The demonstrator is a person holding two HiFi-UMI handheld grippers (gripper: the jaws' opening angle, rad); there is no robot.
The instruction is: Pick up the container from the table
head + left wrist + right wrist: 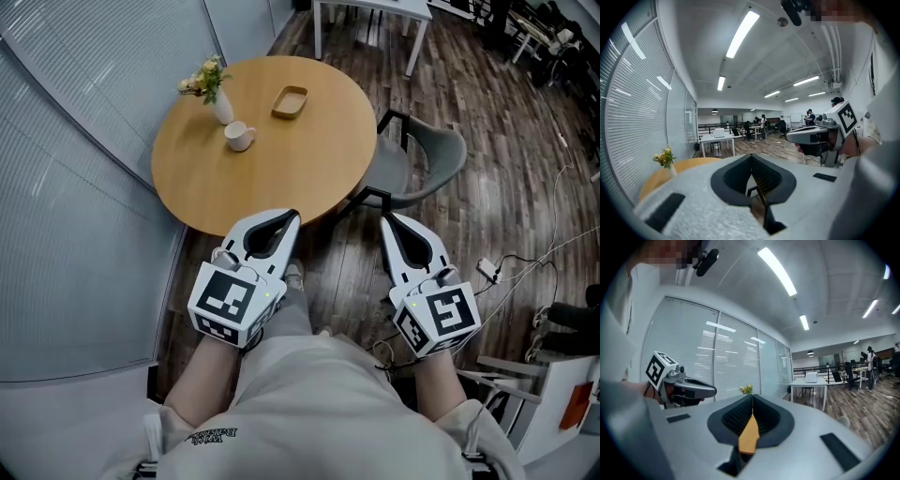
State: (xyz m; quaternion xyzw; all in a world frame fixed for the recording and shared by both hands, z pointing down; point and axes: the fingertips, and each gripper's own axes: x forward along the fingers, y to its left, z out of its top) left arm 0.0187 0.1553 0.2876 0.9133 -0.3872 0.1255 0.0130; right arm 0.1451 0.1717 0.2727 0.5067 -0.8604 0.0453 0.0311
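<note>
So here's where I'm at: both claws are hovering off the near edge of the round wooden table (309,178), above my lap, well short of anything on it. My left gripper (293,217) has its jaws pressed together with nothing between them, and my right gripper (385,218) is the same, pinched shut and empty. Both tips point roughly toward the table. The container (290,101) is a small tan tray with rounded corners, sitting flat and open side up on the far part of the tabletop, a bit right of center from my head view. It's not touching anything. From up here it looks nearly square, so I'm not totally sure, but its longer side seems to run away from me, leaning slightly to the right. Left of it there's a white cup (240,137), and just behind that a little white vase with flowers (214,89), both near the table's left edge and clearly apart from the tray. A grey chair (427,159) is tucked in at the right side of the table, over the wood plank floor (497,112).
</note>
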